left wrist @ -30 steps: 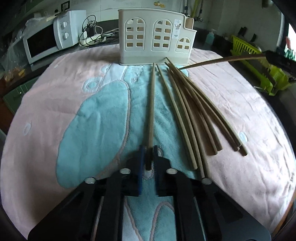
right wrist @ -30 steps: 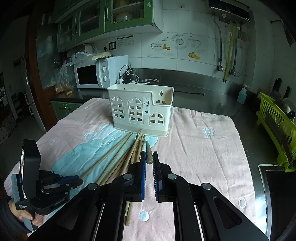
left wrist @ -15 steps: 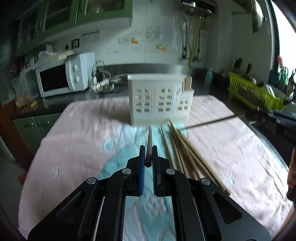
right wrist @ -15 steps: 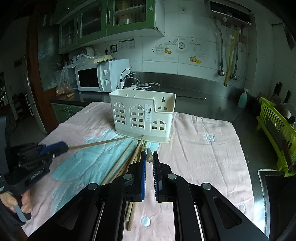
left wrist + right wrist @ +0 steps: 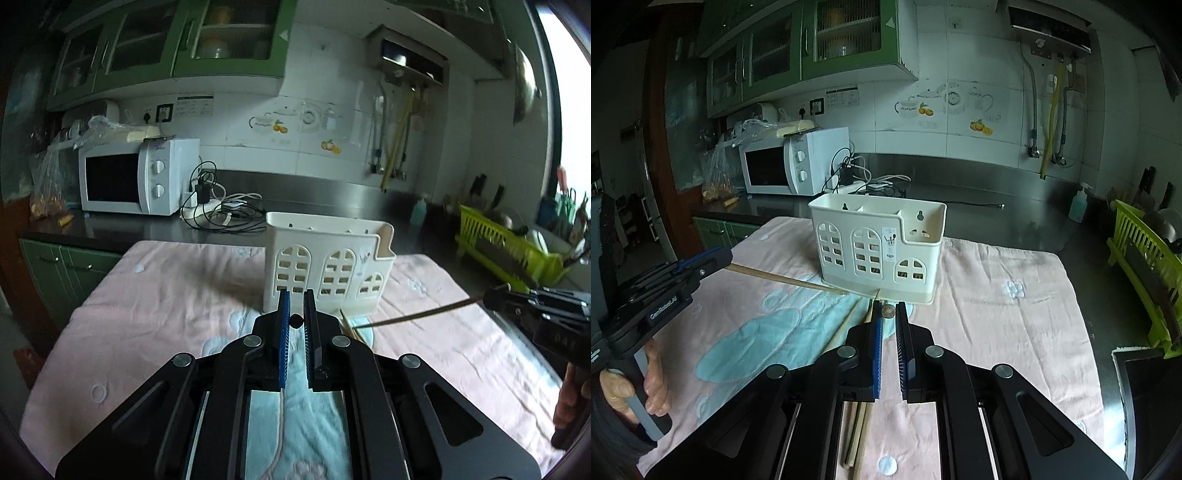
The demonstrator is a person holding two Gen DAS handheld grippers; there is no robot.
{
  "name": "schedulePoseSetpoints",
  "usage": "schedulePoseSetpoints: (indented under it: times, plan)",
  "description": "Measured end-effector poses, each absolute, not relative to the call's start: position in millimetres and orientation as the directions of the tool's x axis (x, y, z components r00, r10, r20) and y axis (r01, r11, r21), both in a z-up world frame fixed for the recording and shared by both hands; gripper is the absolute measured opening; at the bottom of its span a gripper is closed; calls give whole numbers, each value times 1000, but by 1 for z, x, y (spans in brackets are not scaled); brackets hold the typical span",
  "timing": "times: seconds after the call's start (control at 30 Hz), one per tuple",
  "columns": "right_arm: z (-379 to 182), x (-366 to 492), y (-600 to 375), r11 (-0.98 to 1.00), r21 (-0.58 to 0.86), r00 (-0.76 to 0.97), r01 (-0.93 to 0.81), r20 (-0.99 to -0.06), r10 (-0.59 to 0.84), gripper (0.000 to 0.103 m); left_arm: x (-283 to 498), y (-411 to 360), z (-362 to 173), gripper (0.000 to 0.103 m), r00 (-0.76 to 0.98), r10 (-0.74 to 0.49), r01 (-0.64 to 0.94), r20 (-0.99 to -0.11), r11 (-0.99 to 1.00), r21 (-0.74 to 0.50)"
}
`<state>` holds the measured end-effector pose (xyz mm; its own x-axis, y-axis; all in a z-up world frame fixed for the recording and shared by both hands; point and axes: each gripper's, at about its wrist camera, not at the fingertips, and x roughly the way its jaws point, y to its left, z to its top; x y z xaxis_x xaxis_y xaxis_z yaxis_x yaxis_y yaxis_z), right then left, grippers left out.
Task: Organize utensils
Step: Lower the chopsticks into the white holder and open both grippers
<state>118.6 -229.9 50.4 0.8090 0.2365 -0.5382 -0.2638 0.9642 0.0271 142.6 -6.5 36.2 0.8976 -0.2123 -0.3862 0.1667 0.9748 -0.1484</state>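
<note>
Cream plastic forms the utensil holder (image 5: 877, 243), which is stood upright on a pink and teal towel (image 5: 997, 295) and is taken here as the landmark. A single wooden chopstick (image 5: 783, 278) is clamped between the jaws of the left gripper (image 5: 295, 321), raised off the towel to the left of the holder, with its free tip pointed toward the holder's base. From the left wrist view only the round butt end of that stick is seen between the two closed pads. A second chopstick (image 5: 417, 314) is gripped by the right gripper (image 5: 888, 312), whose jaws are closed on its thick end; it is held above the towel to the right of the holder, and its thin tip is aimed at the holder's lower front corner. The remaining chopsticks (image 5: 857, 424) are left lying on the towel in front of the holder, largely hidden beneath the right gripper. Behind the holder, on the dark counter, a white microwave (image 5: 792, 164) is placed, with a tangle of cables (image 5: 864, 181) beside it. A green dish rack (image 5: 1145, 269) is seen well off to the holder's right
</note>
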Motion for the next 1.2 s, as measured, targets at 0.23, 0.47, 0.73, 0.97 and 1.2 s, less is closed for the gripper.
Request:
schedulePoseSetpoints:
  times: [0.23, 0.47, 0.73, 0.97, 1.2]
  plan:
    - [54, 126, -232, 967, 32, 819, -253, -524, 232, 7, 159, -6, 28, 6, 894, -221, 159, -389, 970, -187]
    - [64, 135, -235, 963, 37, 812, -266, -530, 245, 7, 167, -8, 23, 6, 876, -235, 159, -422, 965, -207]
    - [111, 147, -242, 944, 32, 798, -328, -526, 295, 7, 163, -5, 60, 6, 862, -240, 182, -446, 968, -170]
    - [165, 162, -255, 939, 38, 802, -342, -509, 313, 7, 163, -4, 100, 6, 858, -280, 216, -430, 957, -192]
    - [205, 188, -255, 953, -16, 842, -304, -472, 260, 7, 174, -12, 159, 6, 895, -290, 244, -338, 954, -174]
